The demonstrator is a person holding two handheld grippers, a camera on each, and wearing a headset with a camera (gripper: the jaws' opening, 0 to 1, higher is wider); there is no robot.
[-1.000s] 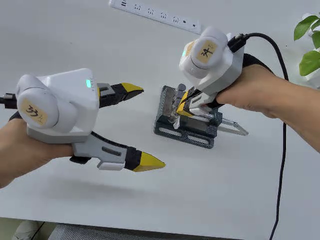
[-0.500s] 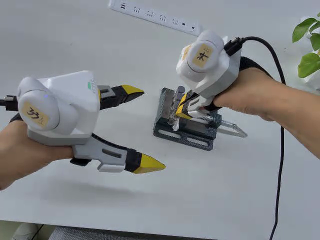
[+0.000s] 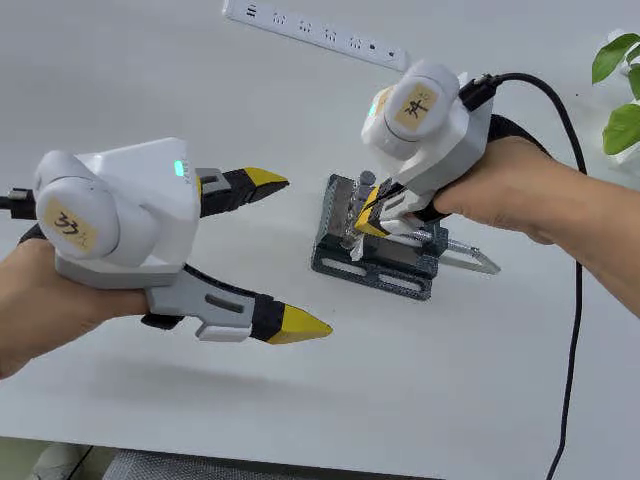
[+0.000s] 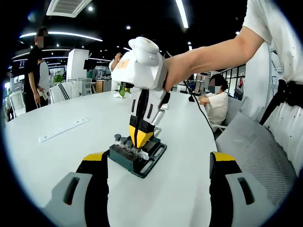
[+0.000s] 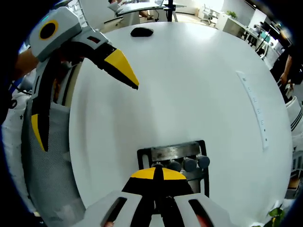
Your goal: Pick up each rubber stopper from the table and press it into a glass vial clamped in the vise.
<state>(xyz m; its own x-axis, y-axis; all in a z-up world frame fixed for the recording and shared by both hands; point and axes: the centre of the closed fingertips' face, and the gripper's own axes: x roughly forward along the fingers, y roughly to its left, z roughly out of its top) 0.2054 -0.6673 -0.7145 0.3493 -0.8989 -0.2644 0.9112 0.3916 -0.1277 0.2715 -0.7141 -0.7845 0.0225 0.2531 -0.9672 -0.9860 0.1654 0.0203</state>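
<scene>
A dark metal vise [image 3: 372, 262] stands mid-table and clamps a row of glass vials topped with grey rubber stoppers [image 3: 349, 198]. My right gripper [image 3: 366, 223] is shut, pointing down with its yellow tips touching the row at its near end; what lies under the tips is hidden. From the right gripper view the shut gripper [image 5: 158, 173] covers part of the vise [image 5: 168, 152], with two stoppers [image 5: 190, 164] beside it. My left gripper [image 3: 285, 252] hangs wide open with nothing in it, left of the vise. It faces the vise [image 4: 137, 160] and the right gripper [image 4: 140, 138].
A white power strip [image 3: 315, 32] lies at the far edge. The vise's handle [image 3: 475, 260] sticks out to the right. A black cable [image 3: 572, 300] trails from the right gripper along the right side. Green leaves [image 3: 620, 90] stand at far right. People [image 4: 215, 97] sit beyond the table.
None of the things has clearly moved. The right gripper stays shut on the vial row, rocking very slightly; the left gripper holds open in place.
</scene>
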